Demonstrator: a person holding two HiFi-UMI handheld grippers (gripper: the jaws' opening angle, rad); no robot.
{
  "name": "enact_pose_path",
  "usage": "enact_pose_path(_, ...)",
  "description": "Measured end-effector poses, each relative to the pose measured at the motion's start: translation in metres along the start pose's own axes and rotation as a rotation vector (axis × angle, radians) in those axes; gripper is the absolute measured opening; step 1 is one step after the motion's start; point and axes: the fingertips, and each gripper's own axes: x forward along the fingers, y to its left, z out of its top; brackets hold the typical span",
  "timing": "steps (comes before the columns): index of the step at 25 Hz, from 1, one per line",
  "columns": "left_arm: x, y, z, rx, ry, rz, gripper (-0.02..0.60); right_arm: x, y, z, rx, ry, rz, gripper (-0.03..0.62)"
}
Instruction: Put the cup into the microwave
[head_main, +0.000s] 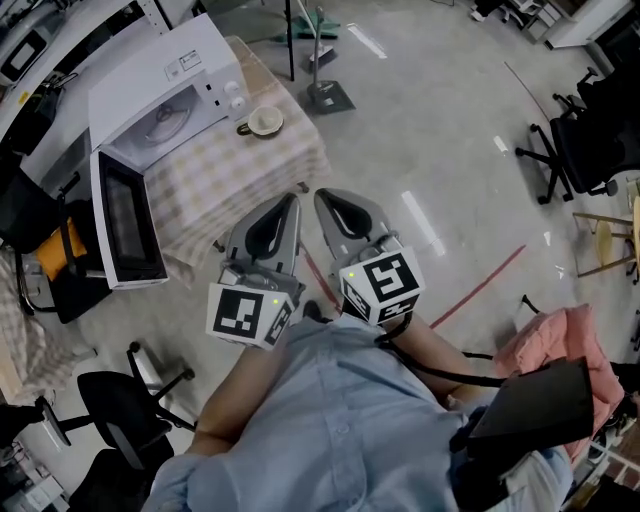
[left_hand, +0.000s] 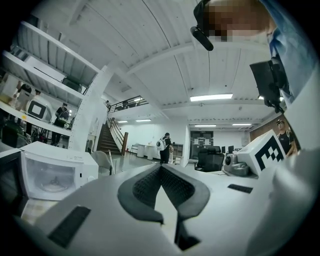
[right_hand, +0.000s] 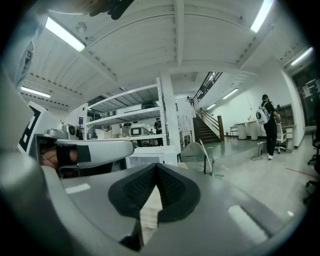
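Observation:
A white microwave (head_main: 165, 95) stands on a table with a checked cloth (head_main: 230, 175), its door (head_main: 125, 230) swung wide open toward me. The pale cup (head_main: 265, 122) sits on the cloth just right of the microwave's control panel. My left gripper (head_main: 292, 198) and right gripper (head_main: 321, 194) are held side by side in front of the table's near corner, both shut with nothing in them. In the left gripper view the jaws (left_hand: 160, 167) meet at their tips and the microwave (left_hand: 50, 175) is at the left. The right gripper (right_hand: 156, 166) points level past the table.
A black office chair (head_main: 110, 410) stands low at the left, with more chairs (head_main: 570, 150) at the right. A stand's base (head_main: 328, 95) rests on the floor behind the table. A red line (head_main: 480, 285) crosses the floor. A person with a backpack (left_hand: 164, 147) stands far off.

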Motion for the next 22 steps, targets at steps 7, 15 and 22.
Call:
enact_pose_path(7,0.064,0.016,-0.004,-0.004,0.033,0.086,0.005,0.038,-0.055,0.009,0.002,0.010,0.085,0.000)
enact_pose_path(15,0.139,0.026,-0.010,-0.010,0.068,0.188,0.005,0.071,-0.123,0.014,0.025,0.032,0.186,0.000)
enact_pose_path(22,0.183,0.036,-0.001,0.013,0.062,0.268,0.005,0.101,-0.160,0.027,0.019,0.024,0.279,0.000)
